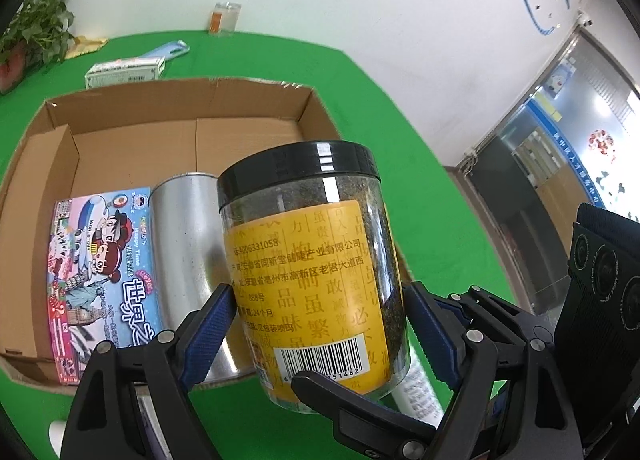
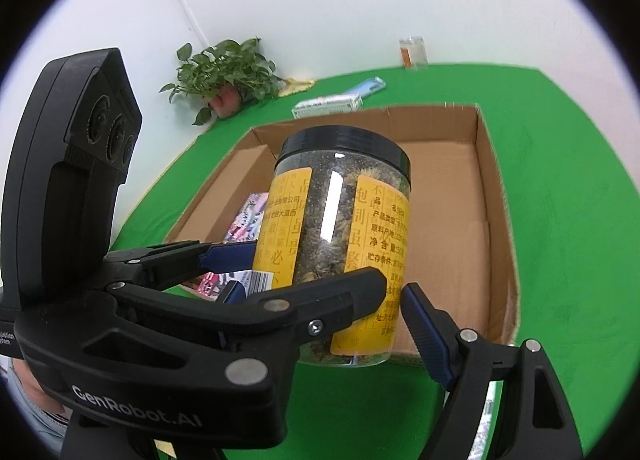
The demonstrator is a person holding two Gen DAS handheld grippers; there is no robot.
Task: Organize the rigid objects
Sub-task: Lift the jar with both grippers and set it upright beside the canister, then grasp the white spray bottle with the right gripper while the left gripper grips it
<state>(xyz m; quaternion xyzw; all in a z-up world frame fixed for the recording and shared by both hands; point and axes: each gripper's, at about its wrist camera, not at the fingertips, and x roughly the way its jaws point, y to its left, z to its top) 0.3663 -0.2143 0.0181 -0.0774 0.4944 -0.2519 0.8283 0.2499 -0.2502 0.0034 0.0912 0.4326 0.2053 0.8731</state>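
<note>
A clear jar (image 1: 316, 244) with a black lid and a yellow label hangs upright over the near edge of an open cardboard box (image 1: 180, 100). My left gripper (image 1: 320, 296) is shut on it, a blue pad against each side. My right gripper (image 2: 322, 288) also grips the jar (image 2: 340, 220) low down. Its right pad lies on the jar's side, and its left pad is mostly hidden behind the left gripper's finger (image 2: 320, 300). One right finger (image 1: 360, 408) crosses below the jar. In the box (image 2: 488, 164) lie a colourful printed carton (image 1: 100, 272) and a silver tin (image 1: 188, 244).
Green cloth (image 1: 380, 108) covers the table. Behind the box are a small white carton (image 1: 124, 72), a flat blue item (image 1: 172, 50), a glass jar (image 1: 226, 18) by the wall and a potted plant (image 2: 224, 72). A white tube (image 1: 420, 384) lies under the held jar.
</note>
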